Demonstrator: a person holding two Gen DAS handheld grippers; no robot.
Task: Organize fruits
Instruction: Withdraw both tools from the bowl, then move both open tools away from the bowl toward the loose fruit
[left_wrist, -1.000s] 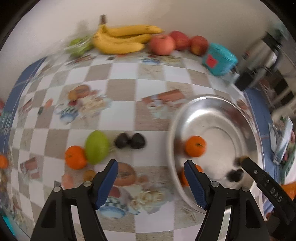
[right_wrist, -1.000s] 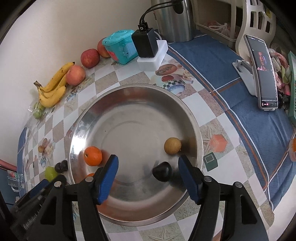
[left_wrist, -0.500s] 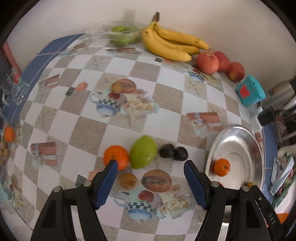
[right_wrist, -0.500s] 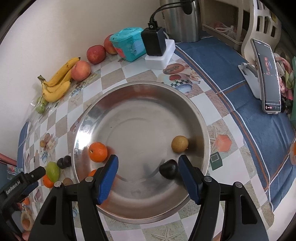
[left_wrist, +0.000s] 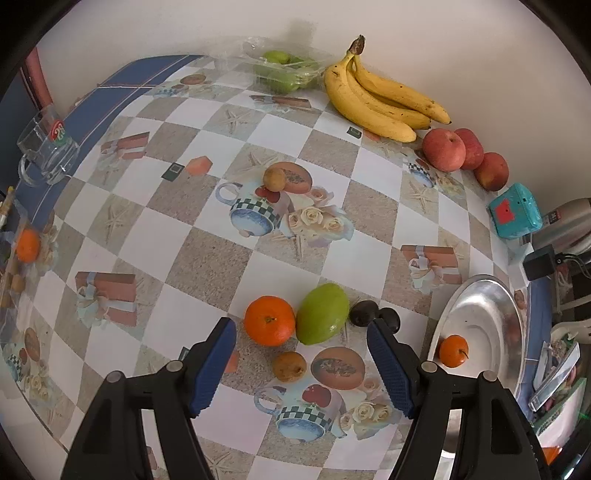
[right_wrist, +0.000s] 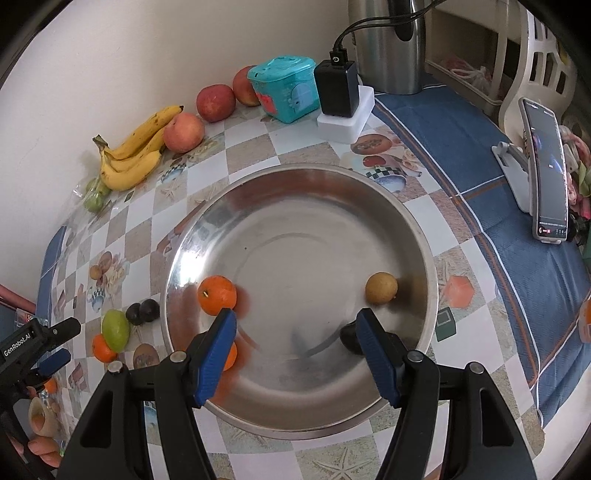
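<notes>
We hold the left gripper (left_wrist: 301, 354) with its blue pads spread wide and nothing between them, hanging over a small brown fruit (left_wrist: 289, 366) that lies on the checked tablecloth (left_wrist: 207, 258). Just beyond it sit an orange (left_wrist: 270, 319) and a green mango (left_wrist: 322, 318), touching side by side, with two dark plums (left_wrist: 373, 317) next to the mango on the bowl's side. Farther out another small brown fruit (left_wrist: 274, 179) rests on a printed teapot picture, and along the wall lie a bag of green fruit (left_wrist: 284, 72), a bunch of bananas (left_wrist: 380, 101) and three red apples (left_wrist: 463, 155). A glass mug (left_wrist: 46, 153) stands well apart at the table's far left edge. Our right gripper (right_wrist: 295, 354) is likewise spread and empty, poised over the near side of the steel bowl (right_wrist: 421, 236). Inside the bowl we see one orange (right_wrist: 217, 294) toward the left, a second orange (right_wrist: 231, 355) partly hidden behind the left pad, a brown round fruit (right_wrist: 381, 288) toward the right, and a dark plum (right_wrist: 349, 336) half hidden behind the right pad. Beyond the bowl stand a teal box (right_wrist: 286, 88), a black charger (right_wrist: 337, 88) on a white block, and a phone (right_wrist: 546, 177) propped on a stand over the blue cloth.
</notes>
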